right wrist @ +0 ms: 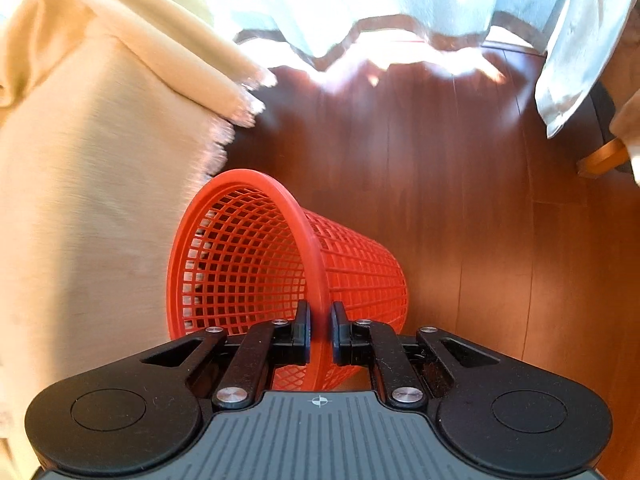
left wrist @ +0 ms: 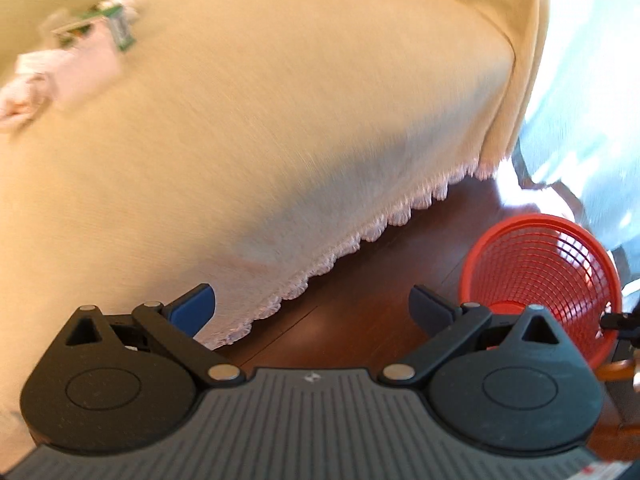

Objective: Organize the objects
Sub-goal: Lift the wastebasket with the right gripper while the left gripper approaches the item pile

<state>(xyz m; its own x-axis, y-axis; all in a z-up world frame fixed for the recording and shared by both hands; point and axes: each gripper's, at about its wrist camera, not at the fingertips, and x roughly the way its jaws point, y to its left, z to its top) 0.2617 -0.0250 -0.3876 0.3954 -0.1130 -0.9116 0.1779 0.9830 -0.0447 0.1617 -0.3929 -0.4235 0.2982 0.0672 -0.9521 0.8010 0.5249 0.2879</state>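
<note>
**Right wrist view: red basket rim pinched; left claw spread and empty**

Right wrist view shows a cream woven cover with a pale scalloped lace hem draped down the left side, above dark reddish wood-plank floor. Pale blue curtains with a brown border hang at the back, sunlit. No writing can be read anywhere.

On the floor just beside the cover stands the red plastic basket, a round tapering tub of open lattice mesh with a thick smooth rim, seen tilted. The right gripper is clenched on that rim, 1 finger inside the basket and 1 outside.

From the left wrist, the left gripper is released, its 2 fingers wide apart with nothing between them, over the lace hem and floor. The basket sits to its right, apart. Far up on the cover lie pink cloth and a blurred green-edged small item.
</note>
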